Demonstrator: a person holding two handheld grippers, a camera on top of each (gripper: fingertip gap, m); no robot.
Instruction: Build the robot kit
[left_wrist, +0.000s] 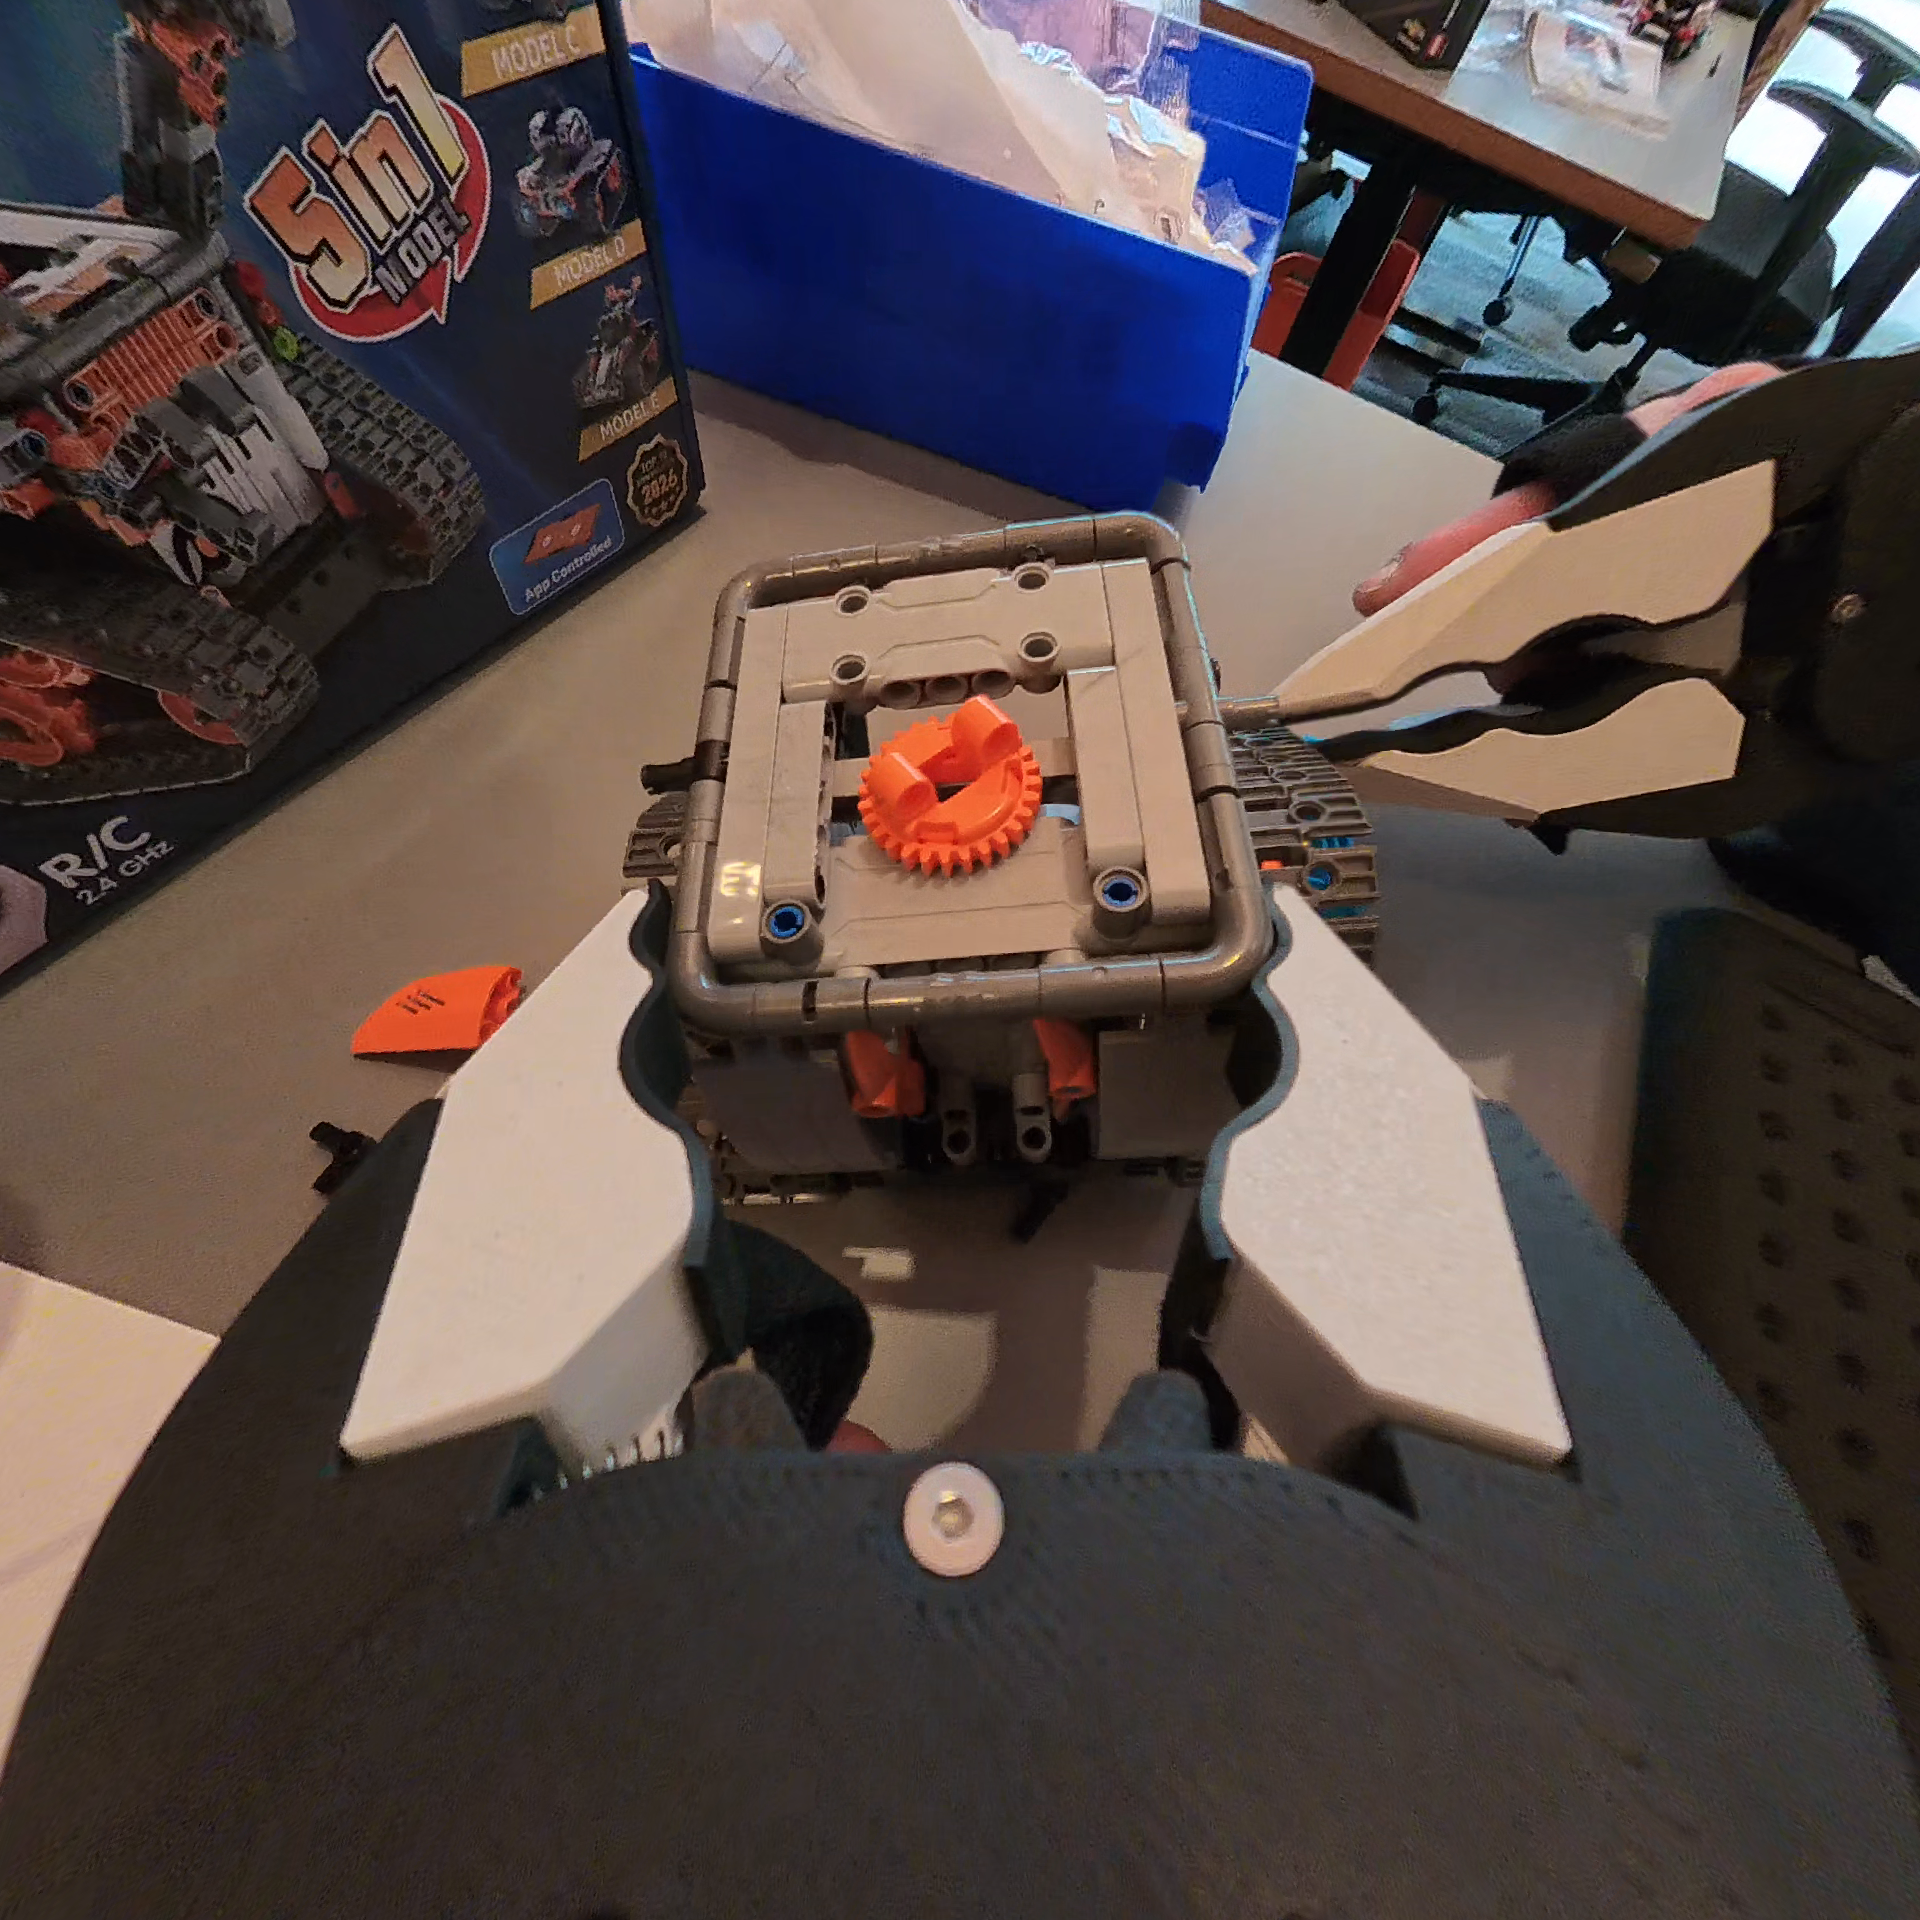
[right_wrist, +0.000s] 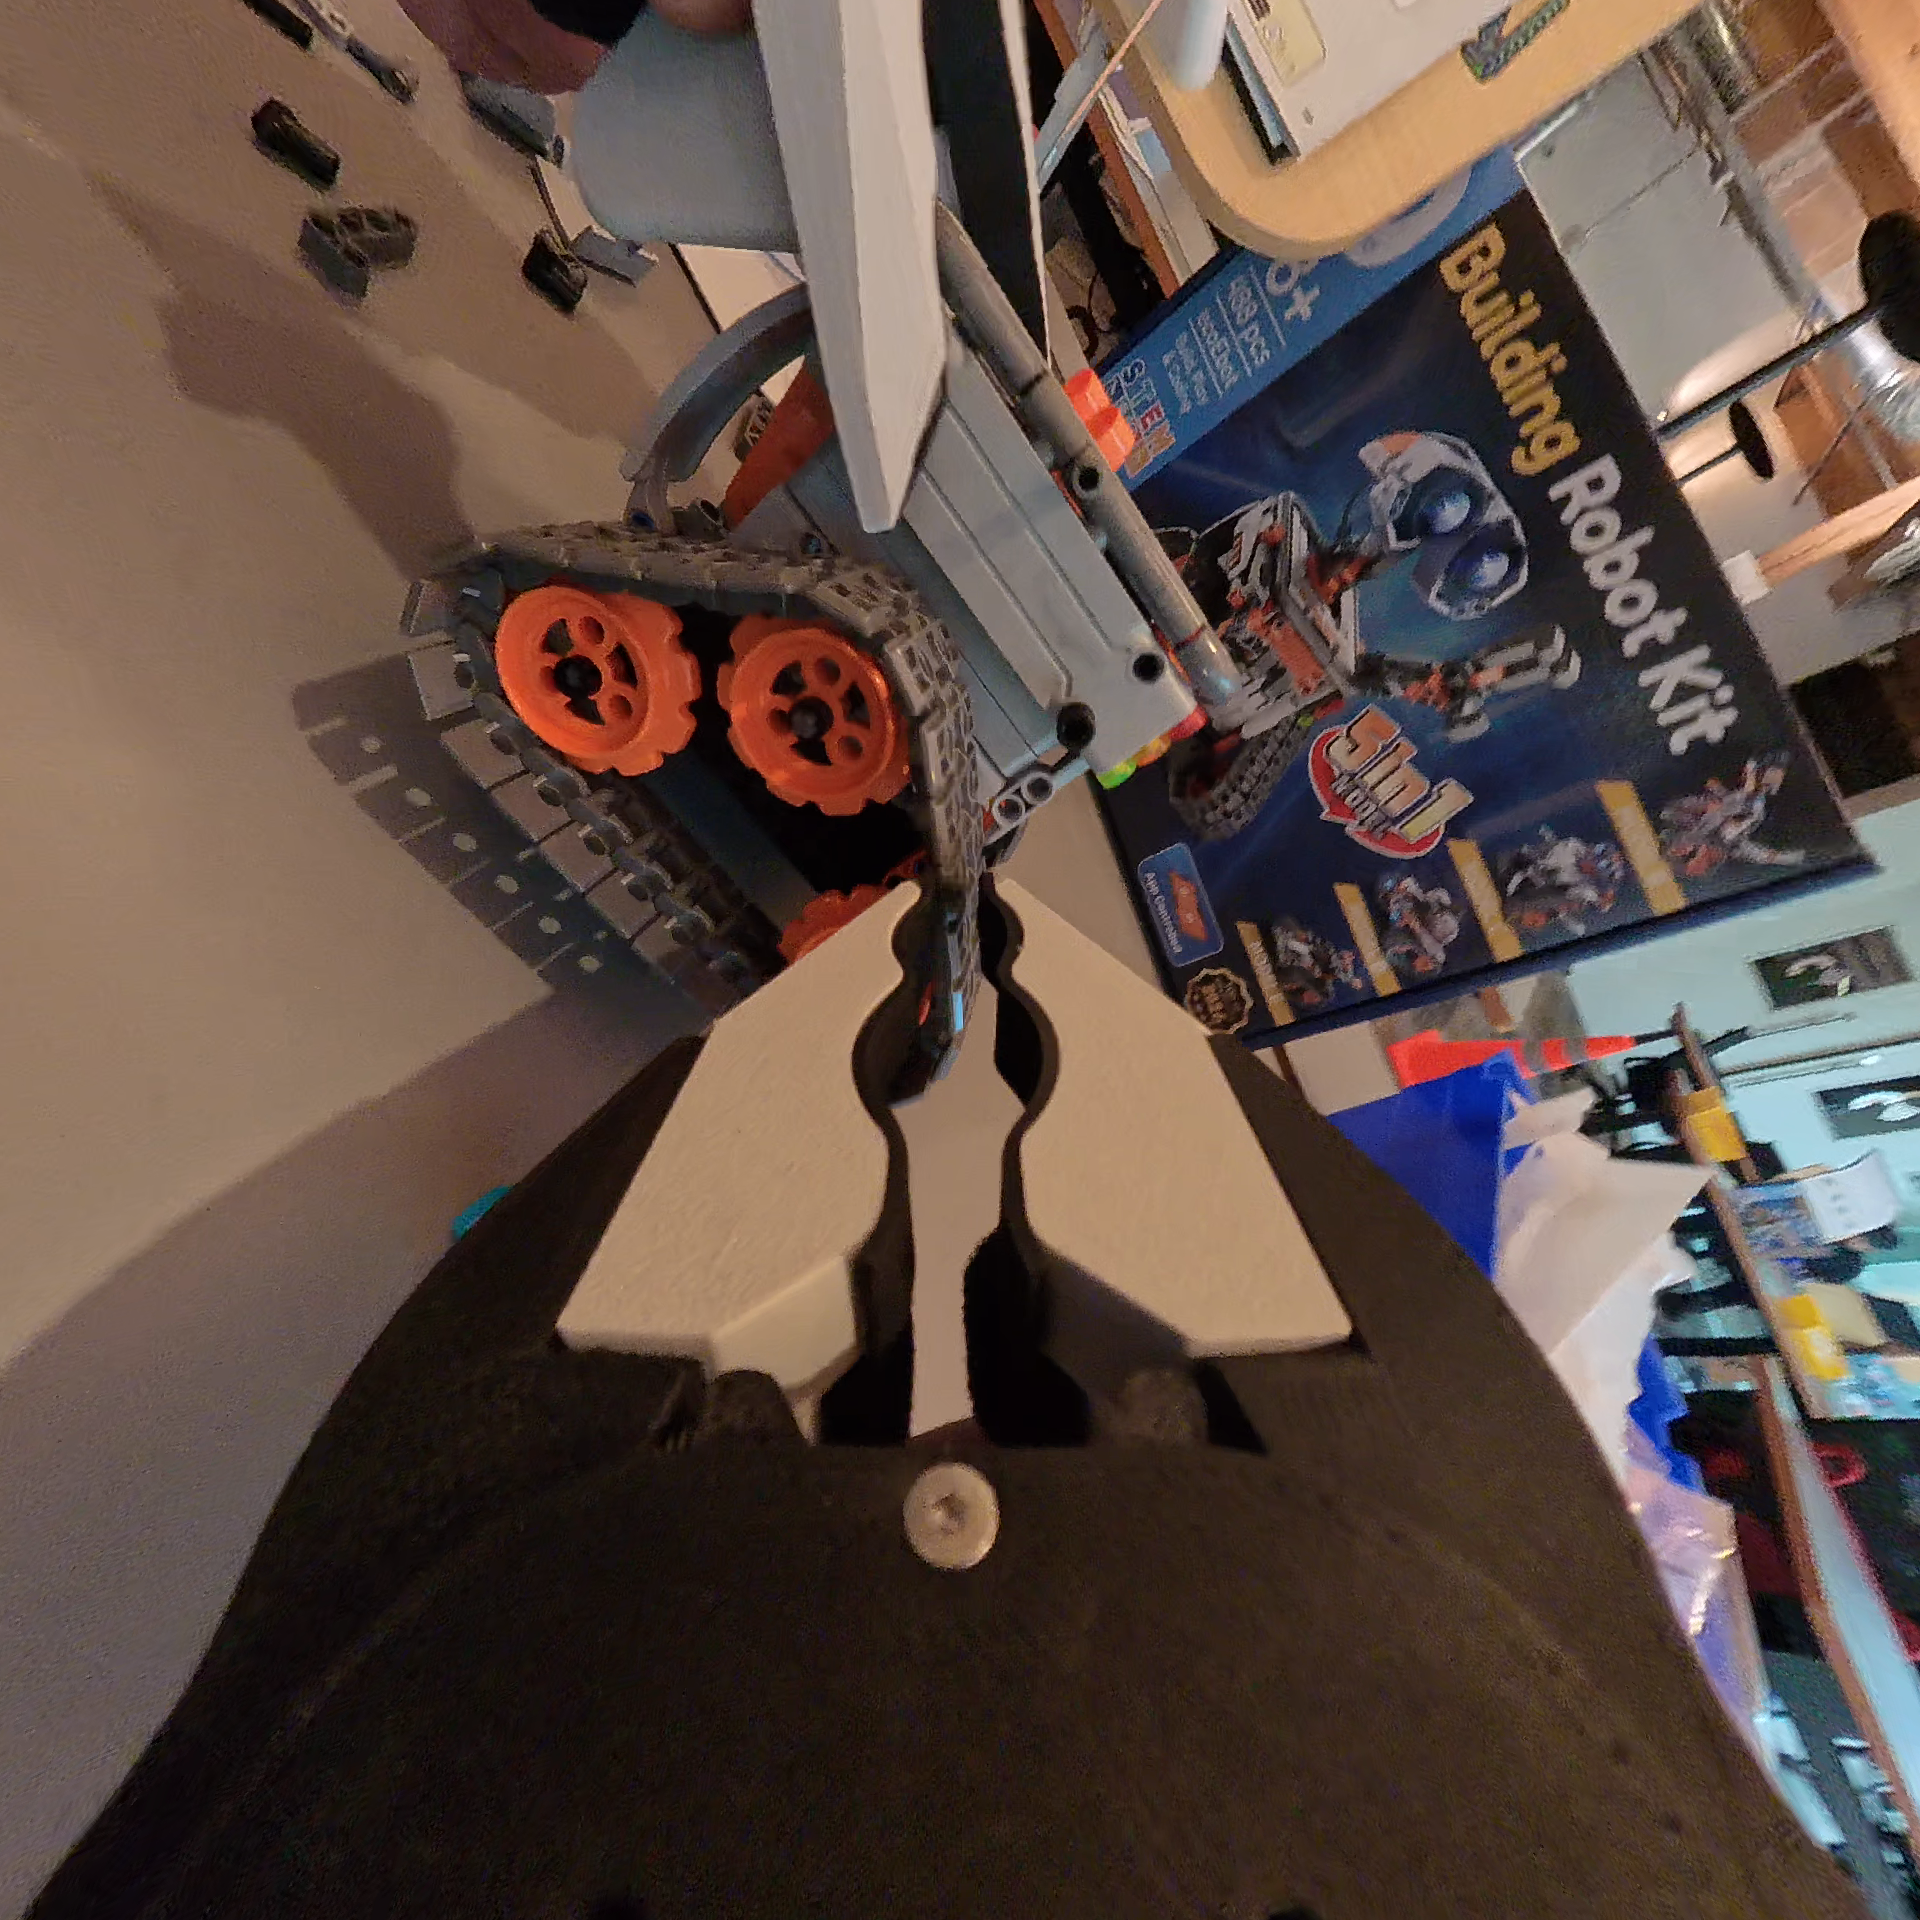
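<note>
A grey brick-built tracked vehicle base (left_wrist: 935, 623) stands on the beige table (left_wrist: 416, 831), with an orange gear (left_wrist: 951, 790) on its top frame. My left gripper (left_wrist: 954, 909) has a finger on each side of the base's near end and grips it. My right gripper (left_wrist: 1299, 717) comes in from the right. In the right wrist view the right gripper (right_wrist: 954, 904) is shut on the dark grey track belt (right_wrist: 951, 790), beside the orange wheels (right_wrist: 587, 691). One of the left gripper's fingers (right_wrist: 862, 312) shows there, on the model's top.
A dark blue kit box (left_wrist: 312, 416) stands at the left and also shows in the right wrist view (right_wrist: 1507, 623). A blue bin (left_wrist: 987, 312) with plastic bags is behind. An orange curved panel (left_wrist: 436, 1013), a black pin (left_wrist: 338, 1143) and loose dark pieces (right_wrist: 353, 244) lie on the table.
</note>
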